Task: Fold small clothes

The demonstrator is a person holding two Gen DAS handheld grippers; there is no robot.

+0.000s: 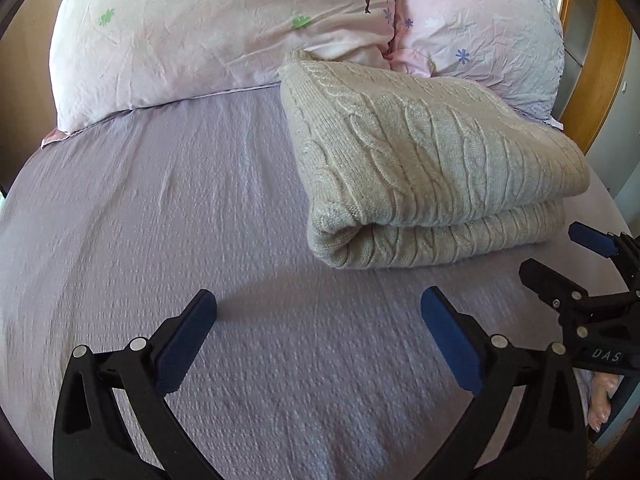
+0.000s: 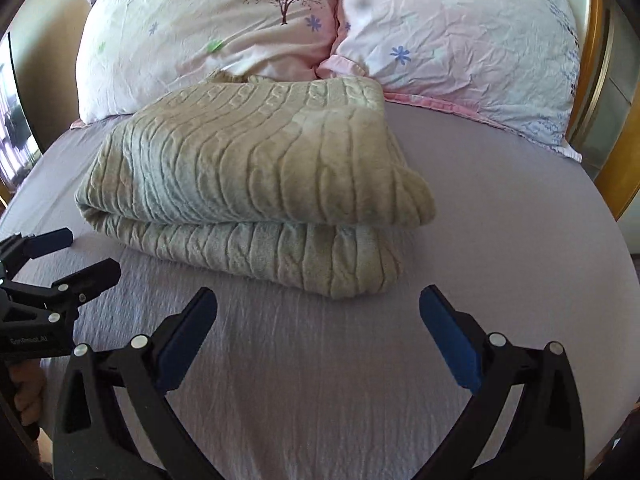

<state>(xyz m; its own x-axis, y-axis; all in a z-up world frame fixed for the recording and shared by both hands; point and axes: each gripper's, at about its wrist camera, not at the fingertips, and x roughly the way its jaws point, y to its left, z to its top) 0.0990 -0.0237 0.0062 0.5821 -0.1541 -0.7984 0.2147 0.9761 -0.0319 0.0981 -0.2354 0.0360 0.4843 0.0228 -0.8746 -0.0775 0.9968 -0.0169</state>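
Both tools, the left tool and right tool, hover spread wide and empty over the lilac bed, near the beige knit sweater lying folded before the pillows, so folding looks finished and next likely means withdrawing.

Beige-grey cable-knit sweater with raised rope braids and ribs. Lilac bedsheet, crinkled seersucker texture. Pale pink left pillow printed with a dark brown tree, blue and green flowers. Pink right pillow with white and blue flowers. Black tongs with blue pads. Honey-coloured wooden bed frame.
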